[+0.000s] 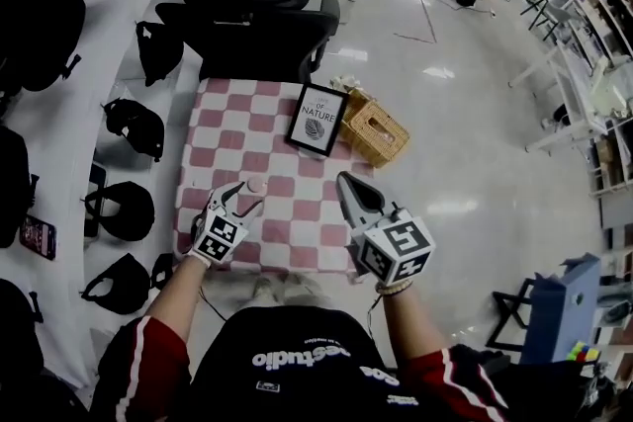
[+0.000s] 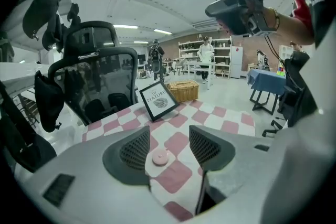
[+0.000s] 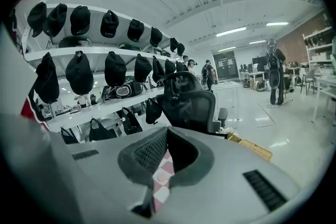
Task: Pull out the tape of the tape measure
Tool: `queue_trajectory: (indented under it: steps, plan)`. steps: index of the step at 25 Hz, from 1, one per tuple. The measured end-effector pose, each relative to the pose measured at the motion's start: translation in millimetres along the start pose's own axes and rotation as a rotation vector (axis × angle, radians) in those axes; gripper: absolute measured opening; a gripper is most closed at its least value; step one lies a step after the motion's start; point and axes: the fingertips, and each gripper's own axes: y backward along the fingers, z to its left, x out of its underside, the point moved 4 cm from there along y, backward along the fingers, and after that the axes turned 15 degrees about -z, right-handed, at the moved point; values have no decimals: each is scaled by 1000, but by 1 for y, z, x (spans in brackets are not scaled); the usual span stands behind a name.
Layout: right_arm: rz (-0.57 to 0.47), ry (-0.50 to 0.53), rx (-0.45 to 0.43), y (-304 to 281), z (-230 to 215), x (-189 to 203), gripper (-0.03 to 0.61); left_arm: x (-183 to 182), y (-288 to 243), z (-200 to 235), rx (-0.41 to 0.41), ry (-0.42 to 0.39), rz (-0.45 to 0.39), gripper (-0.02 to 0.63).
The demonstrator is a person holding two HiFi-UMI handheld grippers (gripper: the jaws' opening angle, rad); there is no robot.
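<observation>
**A:** So, what are we working with, biggest thing first?

**B:** The table (image 1: 213, 148), under a flat pink-and-white checked cloth, lies beneath both sets of fingers. Well beyond the fingertips a black-framed picture (image 1: 316, 119) leans back, glossy and hard-edged. Beside it is a boxy basket (image 1: 376, 133) of coarse wicker. Smallest is the tape measure (image 2: 159, 158), a round pink disc that looks smooth and hard. It lies flat on the cloth just ahead of the left gripper (image 2: 169, 134), in line with the gap between its fingers.

**A:** And the fingers themselves?

**B:** The left ones are spread wide with ribbed dark pads, and nothing is between them. The right gripper (image 3: 167, 131) has its tips pressed together on nothing, off to the disc's right.

**A:** How would you do the grab well?

**B:** I'd bring the left fingers down either side of the disc and squeeze across its widest part. A smooth round case could slip out of an off-centre pinch. The right fingers need to part, then nip the tape's end tab, which I can't make out from here. After that, I'd pull level and straight away from the case.
</observation>
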Motion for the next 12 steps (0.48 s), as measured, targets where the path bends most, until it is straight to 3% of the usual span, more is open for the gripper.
queue_trajectory:
  steps: [12]
  plan:
    - [49,-12,23,-8,-12,21,-2,62,-43,19,76,4,110,225]
